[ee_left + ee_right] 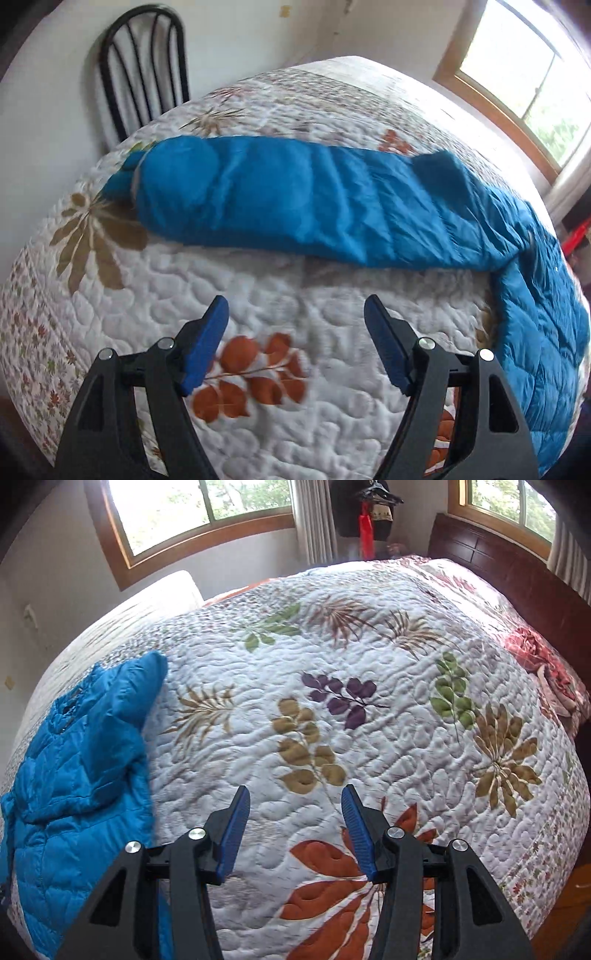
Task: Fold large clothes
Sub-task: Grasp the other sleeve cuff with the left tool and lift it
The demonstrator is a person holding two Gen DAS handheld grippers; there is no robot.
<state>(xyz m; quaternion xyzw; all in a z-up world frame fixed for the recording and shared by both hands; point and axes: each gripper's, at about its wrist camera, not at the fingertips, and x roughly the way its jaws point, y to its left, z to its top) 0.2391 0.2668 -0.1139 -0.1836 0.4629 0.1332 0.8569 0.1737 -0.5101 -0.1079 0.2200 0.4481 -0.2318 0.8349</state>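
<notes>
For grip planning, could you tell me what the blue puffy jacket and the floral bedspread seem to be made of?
Blue puffy jacket: likely slick nylon-type shell, slight sheen, padded stitched channels. Floral bedspread: probably matte cotton-like quilt, with puckered stitching and printed leaves.

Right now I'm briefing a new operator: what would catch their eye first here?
The bright blue puffer jacket, stretched across the leaf-patterned quilt. Then the open left gripper and right gripper, both empty above the quilt. A black chair stands behind the bed.

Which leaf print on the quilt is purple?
The dark sprig near the quilt's middle in the right wrist view; nearby prints are tan, green or orange.
</notes>
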